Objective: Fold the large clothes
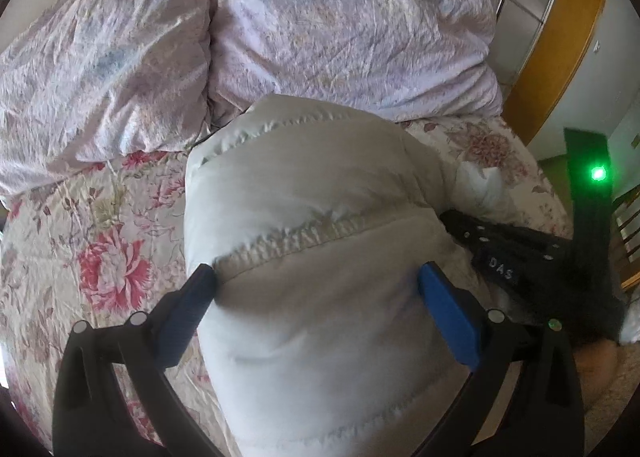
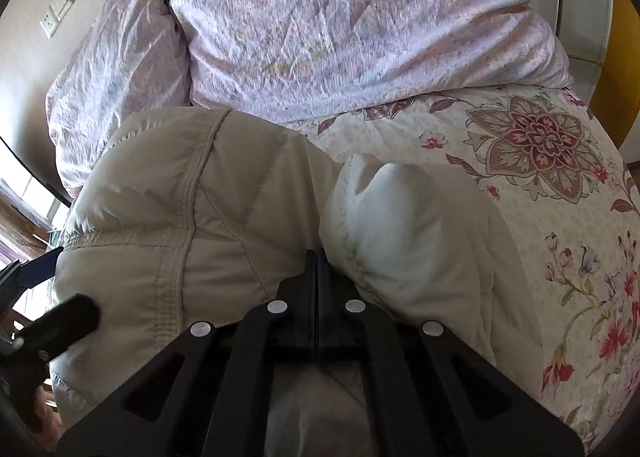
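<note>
A puffy off-white quilted jacket [image 1: 316, 217] lies bunched on a floral bed cover [image 1: 80, 257]. My left gripper [image 1: 318, 281] is open, its blue fingers [image 1: 444, 309] straddling a thick padded fold of the jacket along a stitched seam. My right gripper [image 2: 318, 257] has its jaws pressed together in a crease of the jacket [image 2: 200, 217], beside a white inner fold [image 2: 400, 225]. The right gripper also shows at the right of the left wrist view [image 1: 500, 253]. The left gripper's fingers show at the left edge of the right wrist view [image 2: 60, 317].
Two pale lilac pillows [image 1: 320, 25] lie at the head of the bed, just beyond the jacket. A wooden-framed wardrobe [image 1: 540, 37] stands to the right. The floral cover [image 2: 540, 177] lies to the right of the jacket. A wall socket [image 2: 56, 17] is at the left.
</note>
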Demonstrator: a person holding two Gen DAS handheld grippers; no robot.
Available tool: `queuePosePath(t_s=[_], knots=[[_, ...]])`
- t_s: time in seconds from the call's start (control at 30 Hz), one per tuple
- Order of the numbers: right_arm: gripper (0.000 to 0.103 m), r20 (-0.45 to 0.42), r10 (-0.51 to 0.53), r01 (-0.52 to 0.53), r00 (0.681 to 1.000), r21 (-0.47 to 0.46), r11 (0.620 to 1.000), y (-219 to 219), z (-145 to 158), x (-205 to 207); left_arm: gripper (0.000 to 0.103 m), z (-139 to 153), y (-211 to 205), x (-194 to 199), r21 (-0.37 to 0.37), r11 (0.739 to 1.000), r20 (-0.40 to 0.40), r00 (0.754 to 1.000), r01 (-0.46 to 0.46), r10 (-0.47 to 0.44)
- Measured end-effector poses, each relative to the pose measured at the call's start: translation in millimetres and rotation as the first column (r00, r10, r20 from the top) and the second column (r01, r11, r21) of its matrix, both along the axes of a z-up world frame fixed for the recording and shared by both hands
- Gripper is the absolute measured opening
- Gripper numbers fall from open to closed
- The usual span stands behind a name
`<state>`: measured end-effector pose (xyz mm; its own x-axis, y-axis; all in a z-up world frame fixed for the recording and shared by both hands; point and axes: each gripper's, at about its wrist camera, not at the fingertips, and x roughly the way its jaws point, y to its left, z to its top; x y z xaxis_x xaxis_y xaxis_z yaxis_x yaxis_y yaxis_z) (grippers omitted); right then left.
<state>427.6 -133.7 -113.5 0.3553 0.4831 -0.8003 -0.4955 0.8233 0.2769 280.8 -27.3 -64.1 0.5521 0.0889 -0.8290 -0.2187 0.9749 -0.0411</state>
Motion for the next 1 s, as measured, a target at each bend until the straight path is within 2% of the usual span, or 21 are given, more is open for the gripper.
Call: queuePosePath(t_s=[0.23,0.53,1.0], knots=[[0.000,-0.004,0.007,-0.007,1.000,-0.004,1.000,1,-5,1,0.101,-14,-5,6,0.055,0.998,-0.013,1.000,0.004,-0.003],[0.000,-0.002,0.017,-0.017,1.000,0.001,1.000,4,-11,2,0.101,-29,-1,5,0.057,0.998,-0.003,1.000,0.001,-0.001],[0.000,0.043,0.011,-0.013,0.999,0.041,0.999,2,-17,-4,0.101,-43,-1,-1,0.074,0.997,0.067,0.998,-0.015,0.010]])
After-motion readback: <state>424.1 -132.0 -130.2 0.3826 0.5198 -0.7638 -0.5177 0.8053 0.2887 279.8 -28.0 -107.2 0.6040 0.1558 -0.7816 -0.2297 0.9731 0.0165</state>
